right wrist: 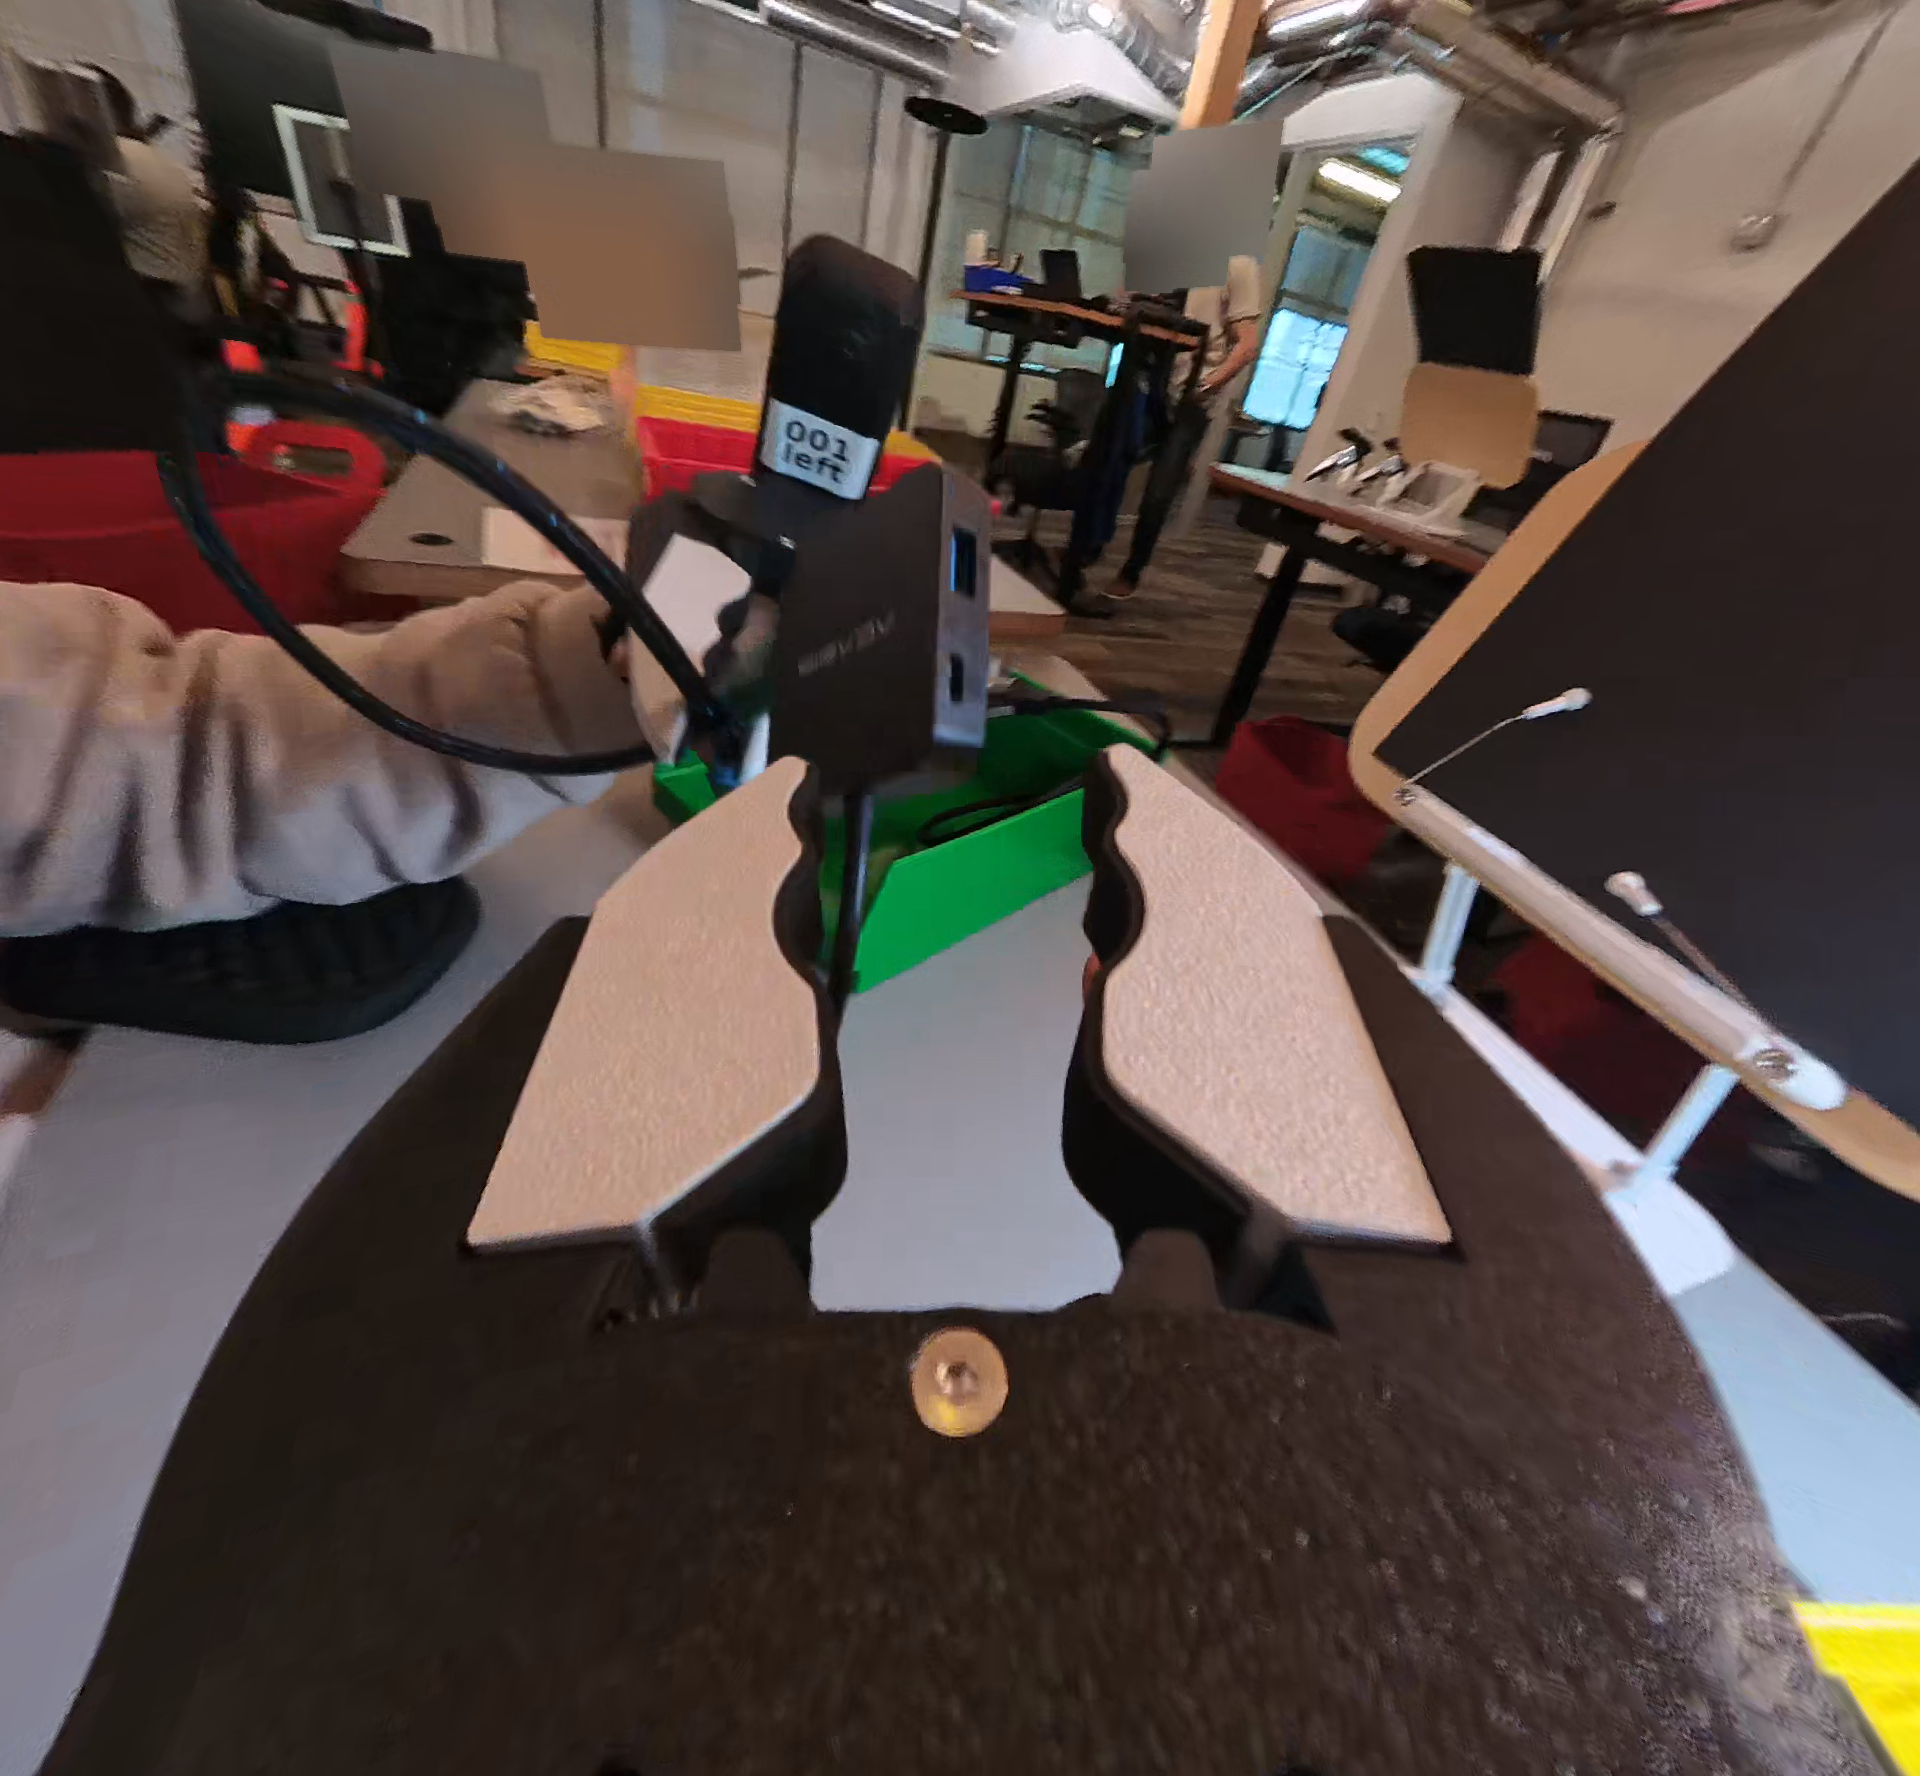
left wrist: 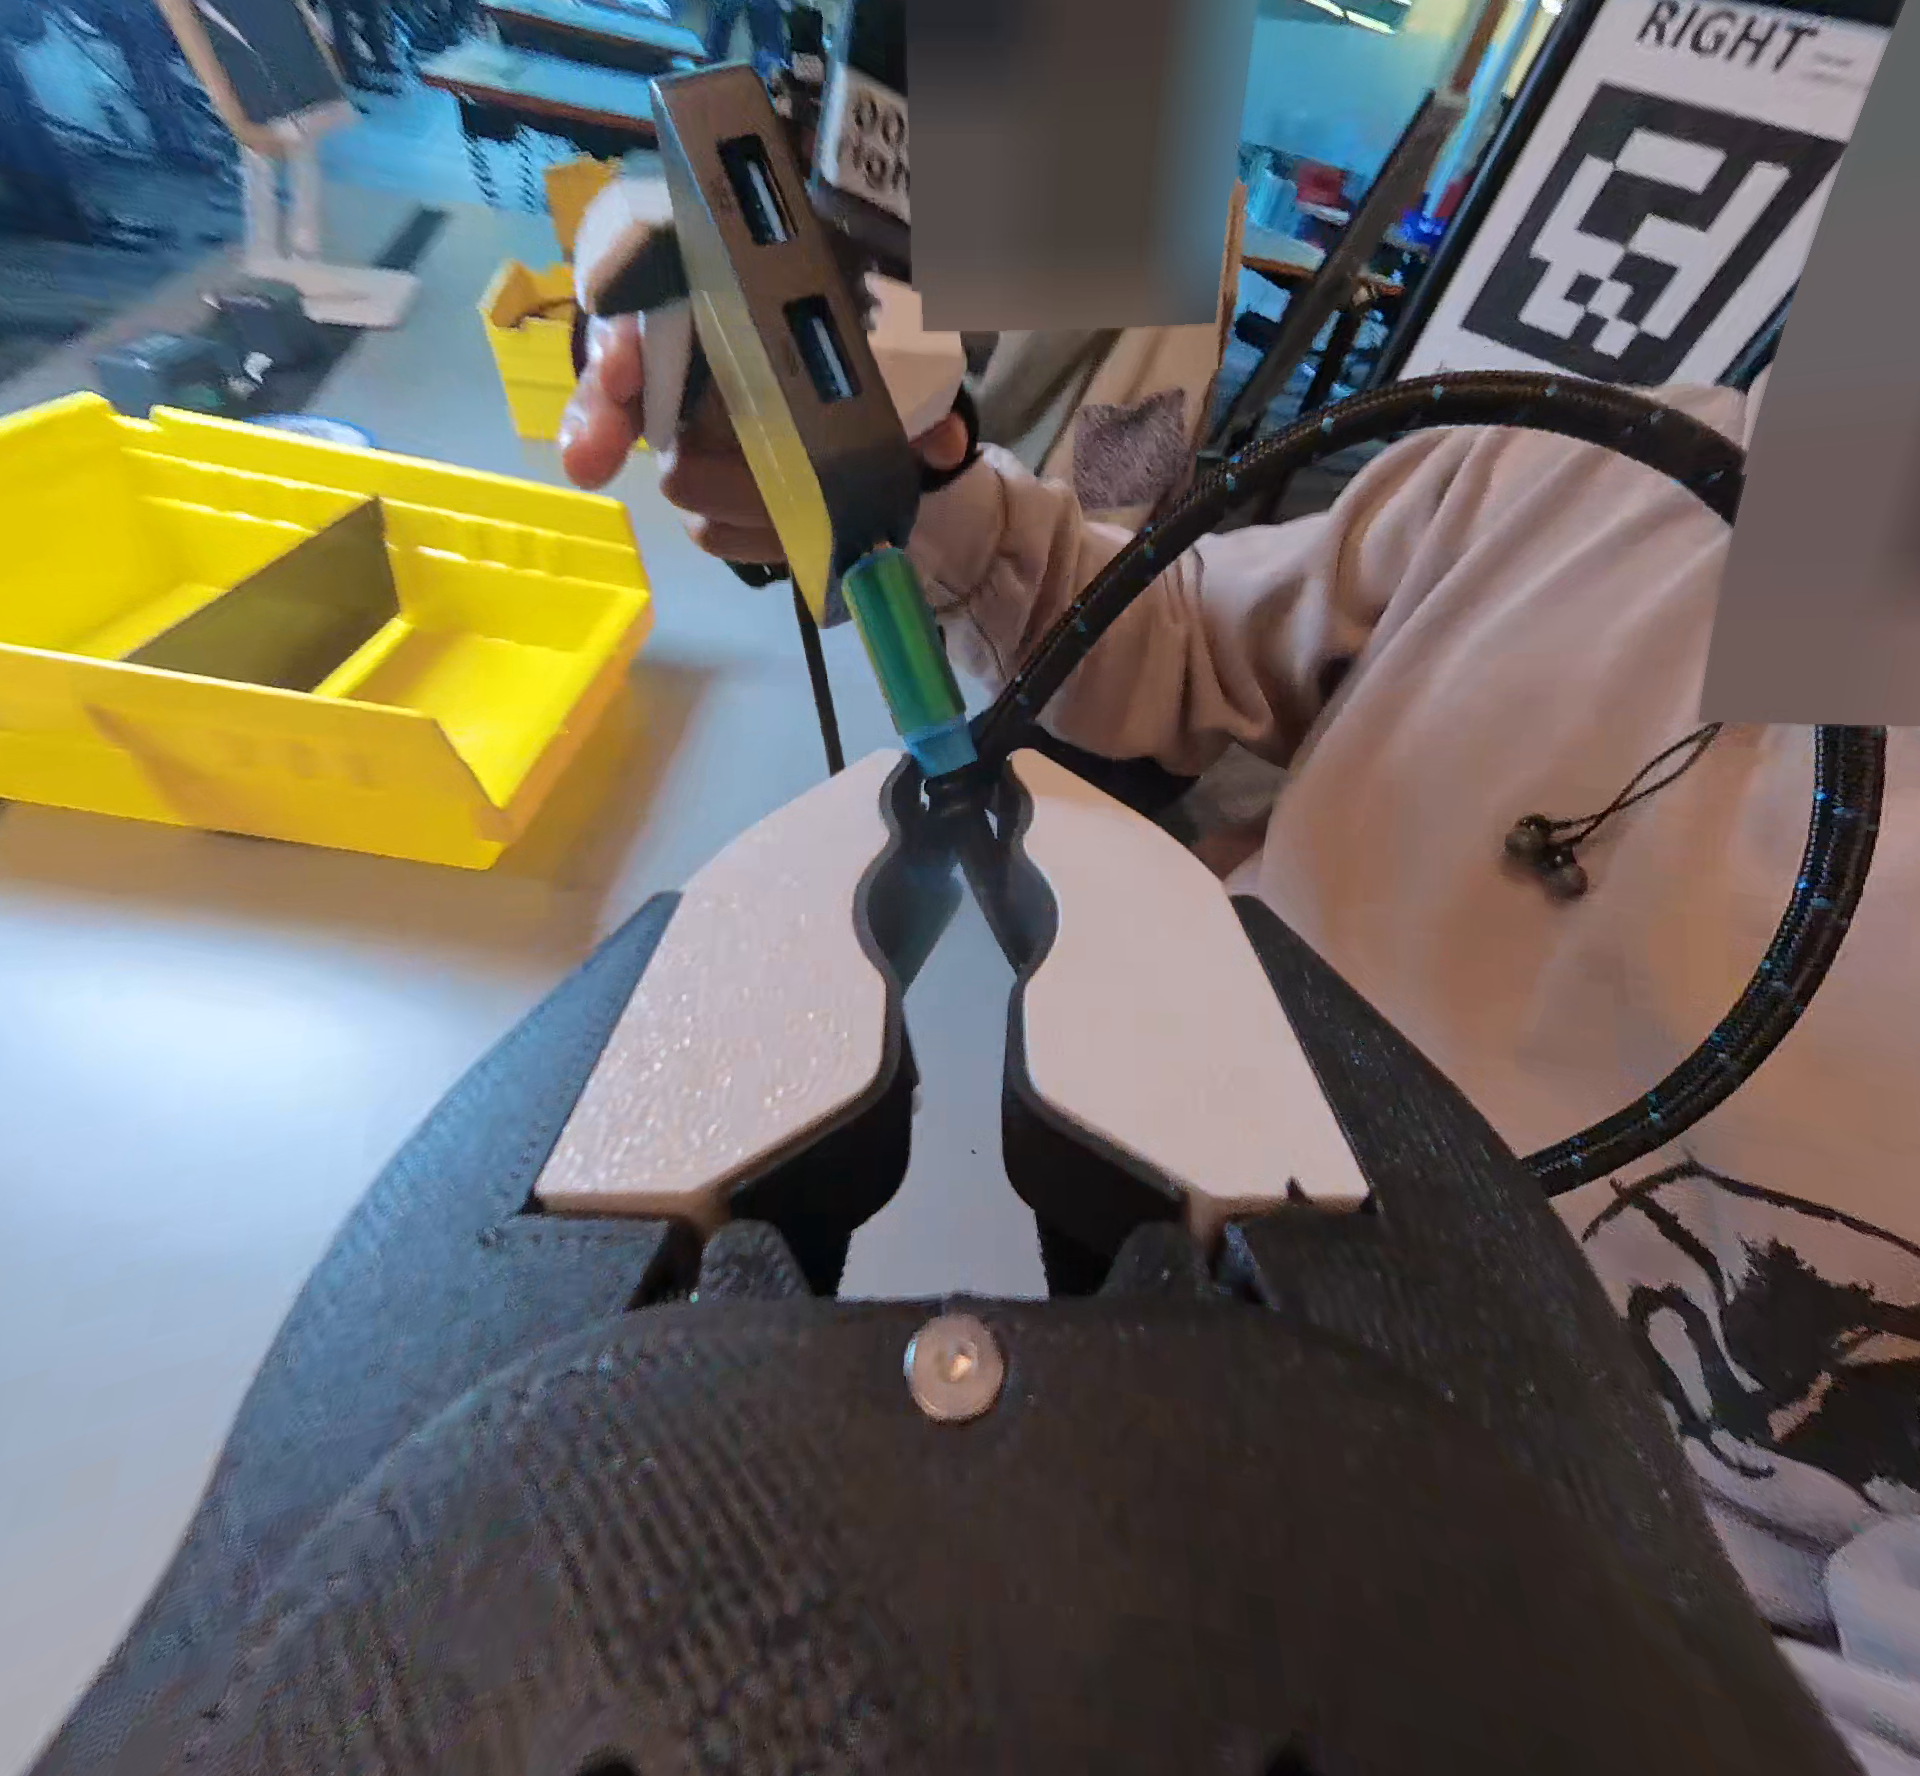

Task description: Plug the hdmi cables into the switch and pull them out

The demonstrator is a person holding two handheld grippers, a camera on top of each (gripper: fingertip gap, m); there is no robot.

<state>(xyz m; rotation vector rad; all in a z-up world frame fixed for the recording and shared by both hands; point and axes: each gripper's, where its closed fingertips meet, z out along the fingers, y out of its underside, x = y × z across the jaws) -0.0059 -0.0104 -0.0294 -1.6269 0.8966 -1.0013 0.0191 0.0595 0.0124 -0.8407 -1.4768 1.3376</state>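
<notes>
The dark grey switch is held up over the table, clamped between the fingers of my right gripper. A green and blue HDMI plug meets the switch's lower end, with a sliver of metal showing at the joint. My left gripper is shut on the black braided cable just behind the plug. In the right wrist view my right gripper is shut on the switch. The left gripper's black body shows behind it. The switch's own thin lead hangs down.
A yellow divided bin stands on the table to the left. A green bin sits just beyond the right gripper. A person's beige sleeve and a marker board are on the right. A black panel leans at the right table edge. My right fingertips sit around 9 cm from my left ones.
</notes>
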